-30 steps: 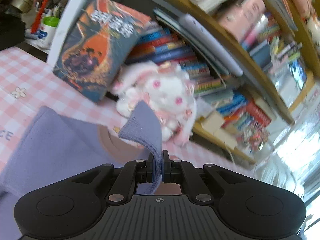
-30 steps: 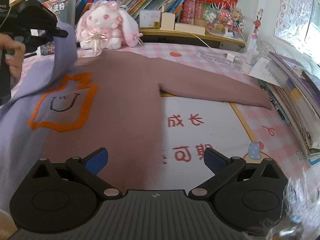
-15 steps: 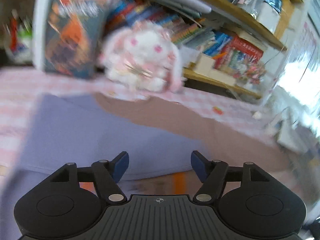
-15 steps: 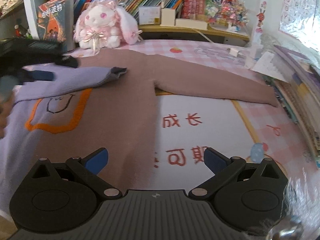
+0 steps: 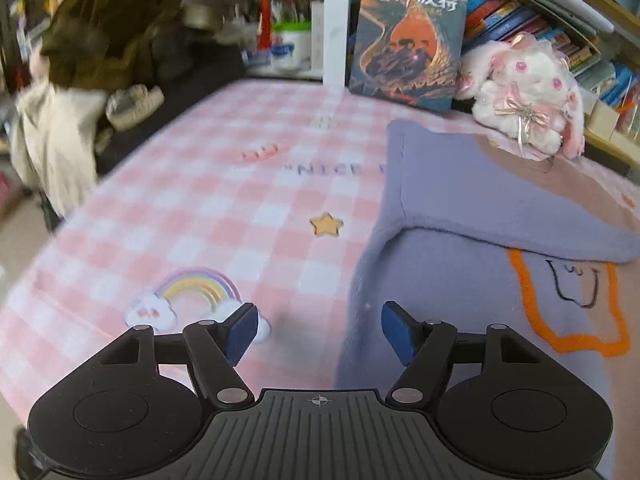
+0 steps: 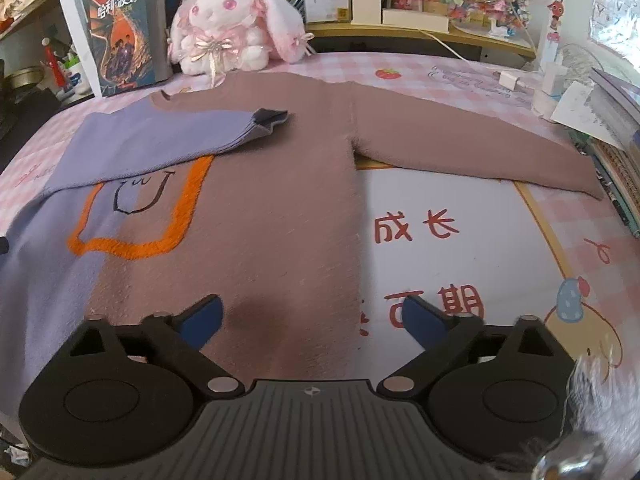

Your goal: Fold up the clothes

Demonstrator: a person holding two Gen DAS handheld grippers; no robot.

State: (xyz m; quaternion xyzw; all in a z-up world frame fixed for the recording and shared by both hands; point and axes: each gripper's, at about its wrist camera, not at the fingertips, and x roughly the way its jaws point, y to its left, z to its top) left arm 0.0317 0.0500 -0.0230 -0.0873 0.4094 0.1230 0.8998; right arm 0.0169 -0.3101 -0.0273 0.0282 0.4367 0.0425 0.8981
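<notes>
Sweater (image 6: 260,208) lies flat on the checked tablecloth (image 5: 208,208), purple sleeve (image 6: 172,136) folded across the chest, brown sleeve (image 6: 472,144) stretched out toward two o'clock. Your left gripper (image 5: 316,330) and right gripper (image 6: 312,316) both hover spread wide, empty. Pinch that brown cuff cleanly, then carry it across level.

The brown-and-lilac knit sweater (image 6: 256,216) lies flat on the pink checked tablecloth (image 5: 208,216), its lilac left sleeve (image 6: 168,136) folded across the chest (right sleeve outstretched); behind it sits the white plush rabbit (image 6: 228,28), the upright paperback book (image 6: 124,40) to its left.
</notes>
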